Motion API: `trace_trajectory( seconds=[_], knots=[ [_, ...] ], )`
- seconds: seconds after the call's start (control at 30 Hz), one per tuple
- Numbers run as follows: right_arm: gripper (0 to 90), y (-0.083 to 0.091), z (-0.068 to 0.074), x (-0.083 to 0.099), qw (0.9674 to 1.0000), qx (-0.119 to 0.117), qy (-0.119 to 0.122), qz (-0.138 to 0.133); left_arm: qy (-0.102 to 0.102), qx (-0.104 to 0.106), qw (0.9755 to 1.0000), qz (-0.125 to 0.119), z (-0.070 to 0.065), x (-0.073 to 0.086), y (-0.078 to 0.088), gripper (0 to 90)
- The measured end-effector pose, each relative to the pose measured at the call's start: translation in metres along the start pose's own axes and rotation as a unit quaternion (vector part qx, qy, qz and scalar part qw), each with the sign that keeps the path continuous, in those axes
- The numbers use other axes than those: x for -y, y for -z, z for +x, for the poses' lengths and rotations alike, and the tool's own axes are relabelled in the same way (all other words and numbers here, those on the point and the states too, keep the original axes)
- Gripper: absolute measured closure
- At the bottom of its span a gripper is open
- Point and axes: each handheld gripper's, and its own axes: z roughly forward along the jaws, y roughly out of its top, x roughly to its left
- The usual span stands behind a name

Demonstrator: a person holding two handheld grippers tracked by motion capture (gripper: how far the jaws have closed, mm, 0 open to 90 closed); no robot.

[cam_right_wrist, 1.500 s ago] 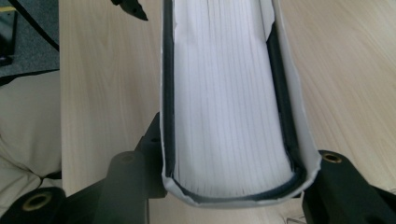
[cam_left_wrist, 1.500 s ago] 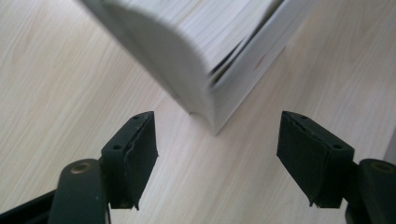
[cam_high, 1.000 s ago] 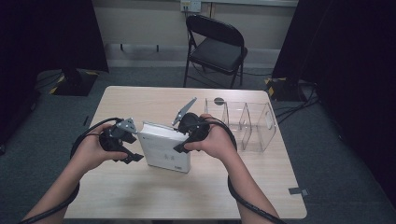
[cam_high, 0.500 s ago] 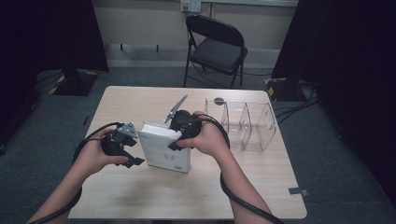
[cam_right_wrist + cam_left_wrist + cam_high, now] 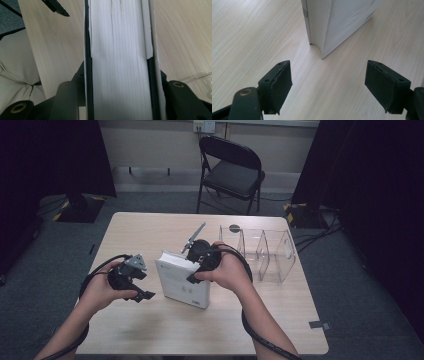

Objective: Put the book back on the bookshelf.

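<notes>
Two grippers work over a pale wooden tabletop (image 5: 150,330) in the high view. The white book (image 5: 182,282) stands near the middle of the tabletop, a little toward its near edge, with the right gripper (image 5: 196,270) clamped on its top far corner and the left gripper (image 5: 142,292) just beside its left side, apart from it. A clear plastic organizer (image 5: 265,255) sits near the right edge, and a folding chair (image 5: 232,172) stands on the floor beyond the far edge. In the left gripper view, the fingers (image 5: 278,83) are spread wide, having just been opening, with nothing between them; the book's lower corner (image 5: 329,30) rests on the tabletop ahead of them, not touching either pad. In the right gripper view, the fingers (image 5: 81,82) pinch the book (image 5: 120,62) across its thickness, pressing on both covers with the page block between, and a corner of the clear organizer (image 5: 202,77) shows at the right.
</notes>
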Motion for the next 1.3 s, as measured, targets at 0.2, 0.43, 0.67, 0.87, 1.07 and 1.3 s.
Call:
trace_trajectory(
  seconds=[0.2, 0.43, 0.67, 0.87, 1.07, 1.3],
  knots=[
    [45.2, -0.001, -0.001, -0.006, 1.0000, 0.003, -0.007, 0.005, 0.006, 0.002, 1.0000, -0.006, -0.001, 0.002, -0.003, 21.1],
    [44.8, -0.011, -0.001, -0.016, 0.9998, 0.002, -0.006, 0.021, 0.019, 0.006, 0.9997, -0.016, -0.002, 0.008, -0.008, 20.8],
    [45.5, -0.018, -0.004, -0.020, 0.9995, -0.001, -0.017, 0.026, 0.031, 0.017, 0.9990, -0.027, -0.001, 0.016, -0.015, 20.4],
    [39.4, -0.021, 0.001, -0.020, 0.9989, 0.031, -0.016, 0.032, 0.025, 0.019, 0.9991, -0.031, -0.004, 0.016, -0.018, 20.4],
    [49.5, -0.020, 0.000, -0.022, 0.9989, 0.004, 0.007, 0.045, 0.014, 0.016, 0.9993, -0.029, -0.002, 0.021, -0.015, 20.7],
    [49.3, -0.021, -0.002, -0.023, 0.9983, 0.004, 0.009, 0.057, 0.019, 0.016, 0.9990, -0.038, -0.002, 0.028, -0.014, 21.0]
  ],
)
